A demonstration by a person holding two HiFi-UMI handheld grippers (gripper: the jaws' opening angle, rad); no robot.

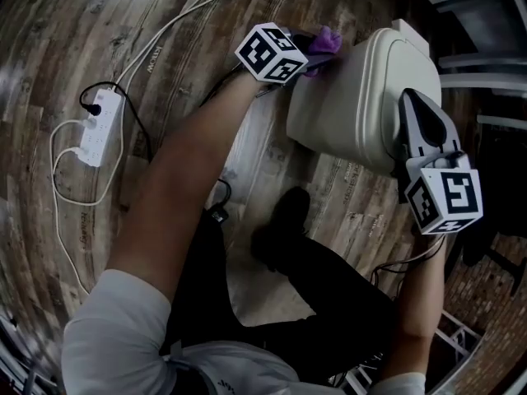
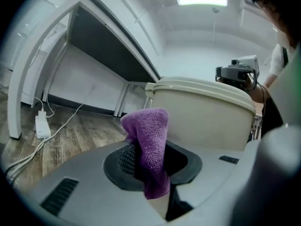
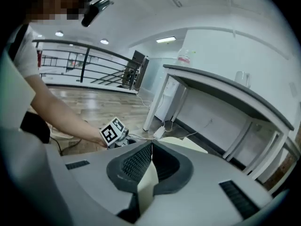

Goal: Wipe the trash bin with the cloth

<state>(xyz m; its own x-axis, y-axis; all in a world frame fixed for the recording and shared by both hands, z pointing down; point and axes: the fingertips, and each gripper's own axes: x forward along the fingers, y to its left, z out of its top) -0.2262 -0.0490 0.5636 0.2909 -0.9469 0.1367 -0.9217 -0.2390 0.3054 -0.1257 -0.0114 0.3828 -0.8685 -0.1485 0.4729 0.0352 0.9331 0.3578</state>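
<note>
now my left gripper (image 2: pixel 151 166) pinches the purple cloth (image 2: pixel 151 131) beside the trash bin (image 2: pixel 207 112). my right gripper (image 3: pixel 151 146) sits clenched, empty, near it.

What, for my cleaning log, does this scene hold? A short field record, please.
bin: cream, lid shut, on wood floor
cloth: purple, next to the bin; contact unclear
left tool: shut on cloth
right tool: shut, empty, at the bin's other side
power strip: white, on floor, cables plugged in
</note>
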